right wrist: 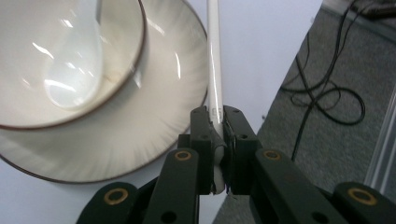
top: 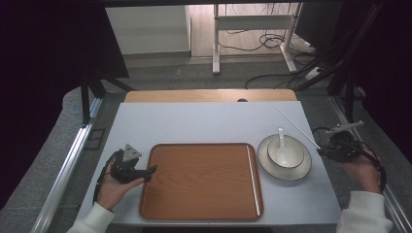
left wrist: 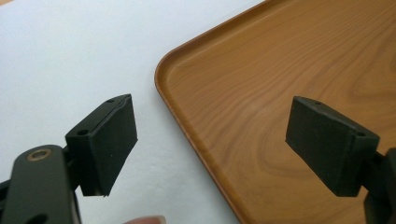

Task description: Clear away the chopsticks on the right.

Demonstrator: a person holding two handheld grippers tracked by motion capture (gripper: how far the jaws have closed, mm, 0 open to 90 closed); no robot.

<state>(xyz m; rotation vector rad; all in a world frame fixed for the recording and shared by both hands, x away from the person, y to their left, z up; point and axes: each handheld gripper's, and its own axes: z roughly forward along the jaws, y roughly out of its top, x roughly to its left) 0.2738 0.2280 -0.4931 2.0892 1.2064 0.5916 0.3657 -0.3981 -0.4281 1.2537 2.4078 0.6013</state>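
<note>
I see the white table (top: pixel 204 124) first, and on it the wooden tray (top: pixel 201 179) lies in the middle, with 1 white chopstick (top: pixel 252 179) resting along its right inner edge. Just beside the tray on the right stands the plate (top: pixel 301 170), which carries the bowl (top: pixel 296 154), and in the bowl lies a white spoon (top: pixel 281 141). My left tool (left wrist: pixel 210 144) hovers over the left edge of the tray; its 2 jaws stand wide apart with nothing between them (1 jaw is over the table, the other over the wood). My right tool (right wrist: pixel 218 140) is at the right edge of the table, near the plate. Its jaws are clamped on the second chopstick (right wrist: pixel 214 60), which is lifted and points away over the plate rim.
</note>
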